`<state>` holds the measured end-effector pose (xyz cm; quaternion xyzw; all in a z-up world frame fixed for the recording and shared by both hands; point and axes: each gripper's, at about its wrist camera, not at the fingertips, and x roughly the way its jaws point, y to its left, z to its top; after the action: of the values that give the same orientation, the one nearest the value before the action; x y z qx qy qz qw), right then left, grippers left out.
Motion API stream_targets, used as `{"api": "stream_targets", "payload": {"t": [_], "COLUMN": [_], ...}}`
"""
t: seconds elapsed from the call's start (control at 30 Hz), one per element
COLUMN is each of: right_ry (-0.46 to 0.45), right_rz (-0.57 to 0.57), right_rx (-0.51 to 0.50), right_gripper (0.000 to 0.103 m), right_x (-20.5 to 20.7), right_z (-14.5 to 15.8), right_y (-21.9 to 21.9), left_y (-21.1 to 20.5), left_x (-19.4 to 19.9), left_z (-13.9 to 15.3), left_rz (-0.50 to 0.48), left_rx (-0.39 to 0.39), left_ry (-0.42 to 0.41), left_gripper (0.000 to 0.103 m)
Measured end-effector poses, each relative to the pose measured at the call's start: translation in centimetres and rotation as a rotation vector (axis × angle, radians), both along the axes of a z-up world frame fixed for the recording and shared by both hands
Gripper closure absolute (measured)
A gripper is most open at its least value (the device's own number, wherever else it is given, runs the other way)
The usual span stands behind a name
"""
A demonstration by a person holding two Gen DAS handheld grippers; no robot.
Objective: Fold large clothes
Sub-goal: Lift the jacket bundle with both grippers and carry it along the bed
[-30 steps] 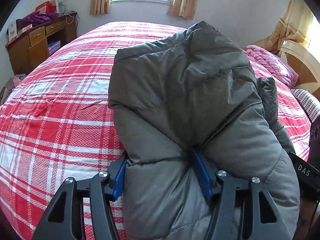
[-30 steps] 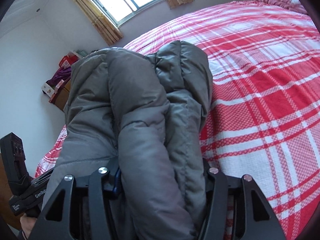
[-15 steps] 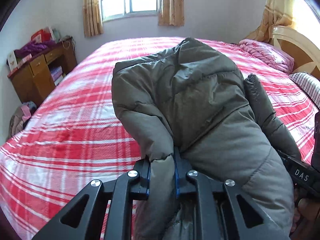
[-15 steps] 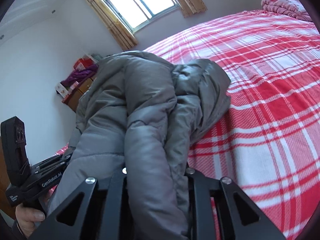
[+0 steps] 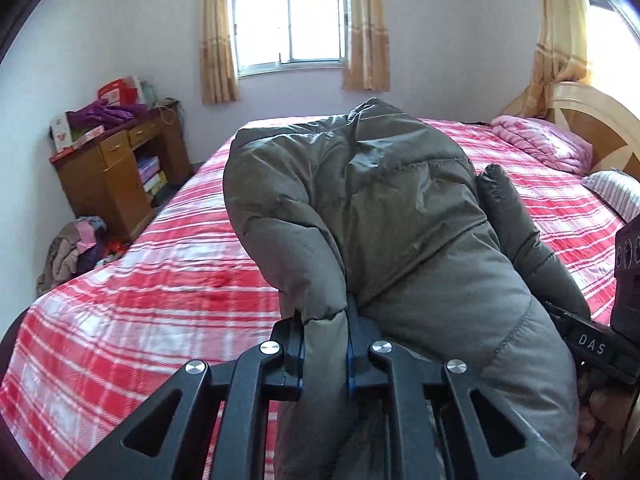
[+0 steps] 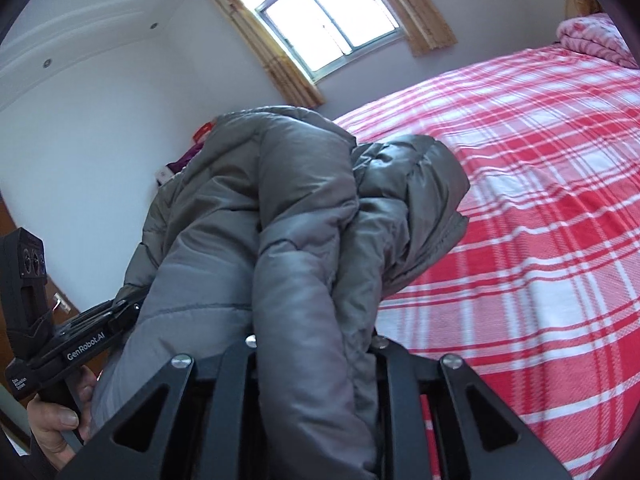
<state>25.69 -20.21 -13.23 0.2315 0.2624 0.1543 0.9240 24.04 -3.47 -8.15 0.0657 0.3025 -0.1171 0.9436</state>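
Note:
A grey puffer jacket (image 5: pixel 360 208) is bunched up and held lifted over the red plaid bed (image 5: pixel 140 300). In the left wrist view my left gripper (image 5: pixel 323 320) has a fold of the jacket's near edge between its blue pads, and its jaws are closing on it. In the right wrist view my right gripper (image 6: pixel 316 340) is shut on a thick roll of the same jacket (image 6: pixel 280 208), which hides its fingertips. The jacket's far end hangs down towards the bed (image 6: pixel 540 200). Each view shows the other gripper's black handle at its edge, held by a hand (image 6: pixel 52 420).
A wooden cabinet (image 5: pixel 112 184) with boxes and purple clothes on top stands left of the bed. A heap of clothes (image 5: pixel 72 252) lies on the floor below it. A pink quilt (image 5: pixel 544 144) and a striped pillow (image 5: pixel 616 192) lie by the headboard (image 5: pixel 600 128).
Both grippers went from wide around the jacket's edge to pinched on it. Both then rose, lifting the jacket off the bed, and the views tilted up towards the window.

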Motion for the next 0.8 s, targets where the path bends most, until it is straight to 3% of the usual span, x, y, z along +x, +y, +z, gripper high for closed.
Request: {"api": "stream_targets", "payload": {"t": [0.8], "right_ry": [-0.019], "right_rz": [0.288], "right_rx": [-0.111], "right_gripper": [0.082], "right_x": [3.3], "right_z": [1.9], "right_y": [16.0], "left_y": [16.6], "left_x": [-3.3], "left_z": [0.0], "left_rz": [0.251], "left_rx": [-0.056], "left_ry": [-0.002], "left_gripper": [0.09]}}
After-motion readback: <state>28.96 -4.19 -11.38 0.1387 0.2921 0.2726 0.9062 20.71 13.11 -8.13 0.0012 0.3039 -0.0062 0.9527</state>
